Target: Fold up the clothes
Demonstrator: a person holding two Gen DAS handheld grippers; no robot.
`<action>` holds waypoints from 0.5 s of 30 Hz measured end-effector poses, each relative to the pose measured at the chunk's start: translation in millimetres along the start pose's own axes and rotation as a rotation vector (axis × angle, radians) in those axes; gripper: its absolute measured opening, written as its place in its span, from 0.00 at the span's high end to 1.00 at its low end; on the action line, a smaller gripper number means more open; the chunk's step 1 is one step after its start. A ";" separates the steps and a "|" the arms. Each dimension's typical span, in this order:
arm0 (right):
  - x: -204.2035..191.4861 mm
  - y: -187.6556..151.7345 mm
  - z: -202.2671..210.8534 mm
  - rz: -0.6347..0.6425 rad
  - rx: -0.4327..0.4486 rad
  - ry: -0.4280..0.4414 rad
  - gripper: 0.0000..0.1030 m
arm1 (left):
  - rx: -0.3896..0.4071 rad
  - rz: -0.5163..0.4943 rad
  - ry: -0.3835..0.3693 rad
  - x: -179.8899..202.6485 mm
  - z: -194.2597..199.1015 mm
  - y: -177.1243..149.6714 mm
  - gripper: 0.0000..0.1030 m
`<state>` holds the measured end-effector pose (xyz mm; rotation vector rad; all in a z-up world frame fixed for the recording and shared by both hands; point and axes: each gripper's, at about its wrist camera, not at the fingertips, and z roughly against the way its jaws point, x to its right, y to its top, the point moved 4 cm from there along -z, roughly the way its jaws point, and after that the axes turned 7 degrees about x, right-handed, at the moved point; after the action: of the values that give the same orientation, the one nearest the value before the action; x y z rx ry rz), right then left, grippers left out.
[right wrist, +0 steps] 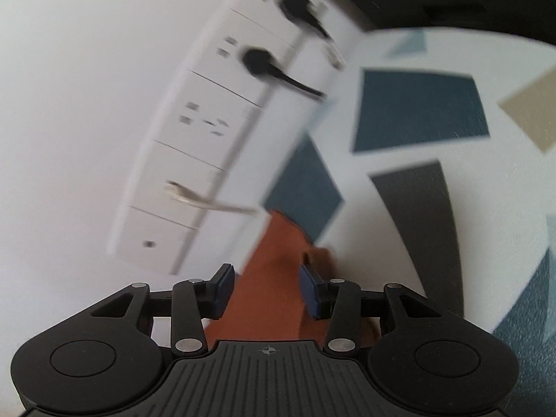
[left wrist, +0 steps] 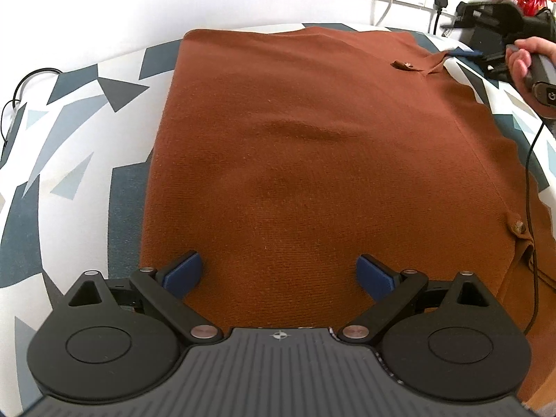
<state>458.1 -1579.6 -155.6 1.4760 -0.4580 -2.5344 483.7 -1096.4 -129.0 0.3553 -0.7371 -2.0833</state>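
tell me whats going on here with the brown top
A person is folding a rust-brown knit garment spread flat on a cloth with a blue, grey and white geometric print. The left gripper hovers open over its near edge. The right gripper, held in a hand, is open at the far corner, with brown fabric between its pads, not pinched.

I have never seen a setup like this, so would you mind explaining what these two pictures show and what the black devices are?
Each picture comes from a camera mounted on a hand-held two-finger gripper, looking along its blue-padded fingers. A person holds one in each hand to fold clothes. The left gripper hangs open over a rust-brown knitted garment spread on a patterned cloth. Its view also catches the person's hand holding the right gripper. In the blurred right view, the right gripper stands open with the garment's edge between the pads, not pinched. Wall sockets are behind.
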 end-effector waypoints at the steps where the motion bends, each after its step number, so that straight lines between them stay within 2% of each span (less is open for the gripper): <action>1: 1.8 -1.4 -2.5 -0.007 -0.004 -0.018 0.65 | 0.000 0.000 -0.003 -0.7 0.1 0.1 0.06; 8: 22.1 -4.3 -10.9 -0.034 -0.028 -0.077 0.66 | -0.002 0.003 0.002 -1.2 -1.9 1.6 0.05; 10: 25.5 -1.2 -14.1 -0.055 -0.014 -0.055 0.71 | -0.003 0.004 0.005 -0.4 -2.8 2.1 0.04; 14: 25.0 3.6 -20.6 -0.051 0.000 -0.025 0.94 | -0.004 0.004 0.009 0.8 -4.3 3.1 0.03; 15: 23.7 3.6 -20.5 -0.052 -0.004 -0.012 0.97 | -0.005 0.006 0.011 0.9 -4.5 3.3 0.03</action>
<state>464.1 -1593.7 -183.1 1.4908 -0.4214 -2.5835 487.5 -1100.3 -130.5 0.3611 -0.7260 -2.0760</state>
